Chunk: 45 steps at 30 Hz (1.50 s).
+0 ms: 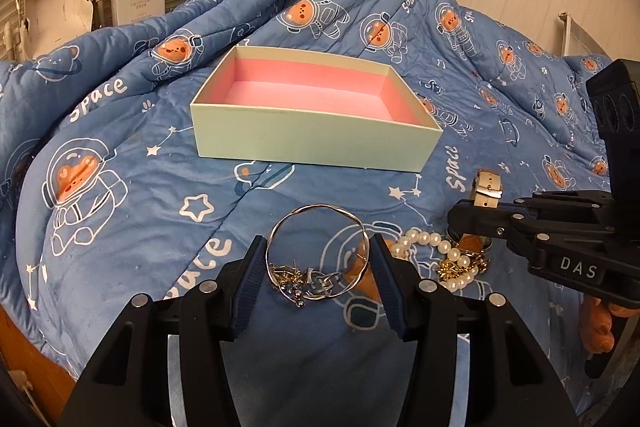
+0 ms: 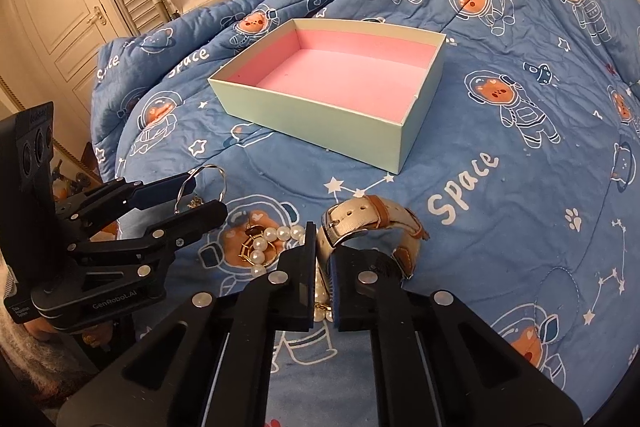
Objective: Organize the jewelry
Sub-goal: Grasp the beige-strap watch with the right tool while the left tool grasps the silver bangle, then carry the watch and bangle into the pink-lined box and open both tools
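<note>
Two close, downward wrist views, shared box (image 1: 316,141)

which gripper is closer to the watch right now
Right. The right gripper is shut on the watch strap, while the left gripper sits apart from it, its pads against the silver bangle.

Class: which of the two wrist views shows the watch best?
The right wrist view: the watch sits close and central, its cream strap pinched by the right gripper. In the left wrist view only the buckle end of the watch shows above that gripper.
</note>
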Available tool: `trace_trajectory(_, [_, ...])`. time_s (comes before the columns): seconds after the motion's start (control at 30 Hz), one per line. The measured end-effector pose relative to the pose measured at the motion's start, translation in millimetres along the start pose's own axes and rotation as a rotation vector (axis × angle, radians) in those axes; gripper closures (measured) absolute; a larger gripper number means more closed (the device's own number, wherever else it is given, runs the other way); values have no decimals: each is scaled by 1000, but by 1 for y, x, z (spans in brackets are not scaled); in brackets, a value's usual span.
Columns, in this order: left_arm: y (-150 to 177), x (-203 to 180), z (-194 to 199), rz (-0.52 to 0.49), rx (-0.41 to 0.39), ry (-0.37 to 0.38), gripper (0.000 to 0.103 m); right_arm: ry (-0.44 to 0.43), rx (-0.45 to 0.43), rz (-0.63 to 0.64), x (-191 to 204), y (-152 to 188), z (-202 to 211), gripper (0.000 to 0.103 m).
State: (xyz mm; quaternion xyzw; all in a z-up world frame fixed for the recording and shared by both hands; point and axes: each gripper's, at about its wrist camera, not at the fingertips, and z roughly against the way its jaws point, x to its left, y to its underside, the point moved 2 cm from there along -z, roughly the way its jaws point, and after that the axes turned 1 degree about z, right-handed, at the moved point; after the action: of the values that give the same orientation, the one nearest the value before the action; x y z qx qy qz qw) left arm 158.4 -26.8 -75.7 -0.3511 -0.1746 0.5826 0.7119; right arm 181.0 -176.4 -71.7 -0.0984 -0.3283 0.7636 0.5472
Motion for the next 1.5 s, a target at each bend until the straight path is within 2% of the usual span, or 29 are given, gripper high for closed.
trace_trajectory(0.23, [-7,-6,15,-13,-25,19,52,-72,-15,-12,2,-10,15,99])
trace_trajectory(0.47, [-23,-2,20,-5,-32,33,52,-202,-35,-45,-1,-32,30,99])
trace_trajectory(0.93, [-88,13,7,0,-62,34,52,-251,-79,-22,-11,-106,27,99])
trace_trajectory(1.17, [-117,18,-26,-35,-10,17,52,-252,-49,-74,-23,-142,-9,99])
trace_trajectory(1.5, [-143,21,-91,-99,140,16,52,-208,33,-207,-49,-171,-76,99])
